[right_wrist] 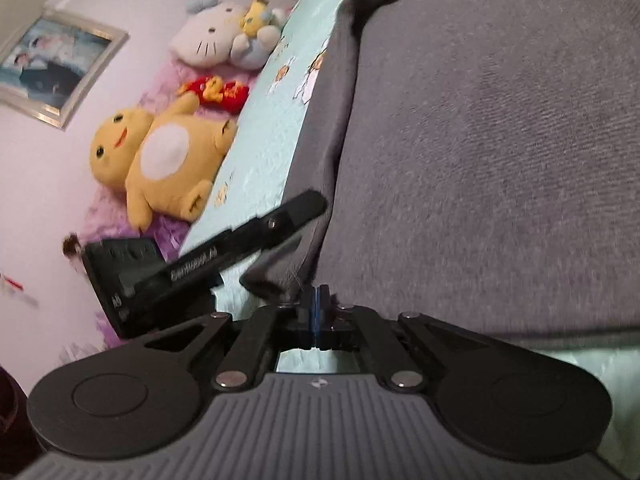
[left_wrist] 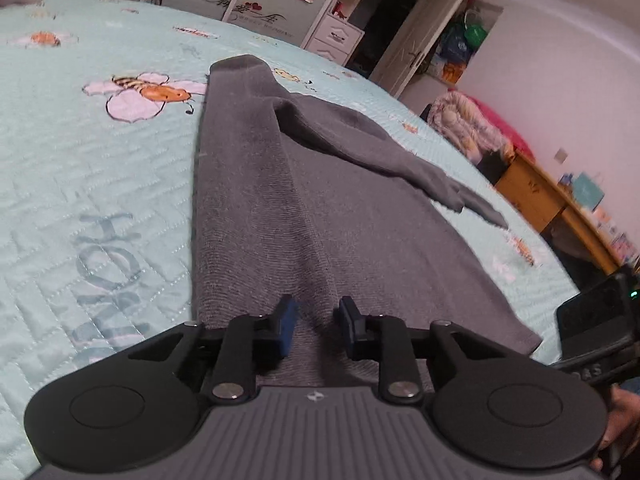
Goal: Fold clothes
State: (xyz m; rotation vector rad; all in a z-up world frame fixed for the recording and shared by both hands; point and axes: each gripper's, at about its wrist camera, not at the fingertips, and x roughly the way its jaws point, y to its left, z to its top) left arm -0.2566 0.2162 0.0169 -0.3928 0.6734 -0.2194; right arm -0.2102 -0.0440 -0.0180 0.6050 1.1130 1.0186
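1 grey garment (left_wrist: pixel 320 200) on bed (left_wrist: pixel 100 160); left hand-held gripper (left_wrist: pixel 318 316) released astride it, right hand-held gripper (right_wrist: pixel 316 300) clenched at its hem.

You are in a home bedroom: a bed (left_wrist: pixel 100 168) with a bee-print quilt, plush toys (right_wrist: pixel 160 160) by the wall, a wardrobe (left_wrist: pixel 248 4), a framed photograph (right_wrist: pixel 52 64).

1. Garment (left_wrist: pixel 304 208): plain dark grey knit, fine ribbed texture.
2. Bedspread (left_wrist: pixel 92 152): pale mint green, quilted, w/ white-winged orange bee print + grey-blue lettering.
3. Left gripper (left_wrist: pixel 316 312): black, blue pads.
4. Plush bear (right_wrist: pixel 160 160): yellow w/ white belly.
5. Cat plush (right_wrist: pixel 208 40): white.
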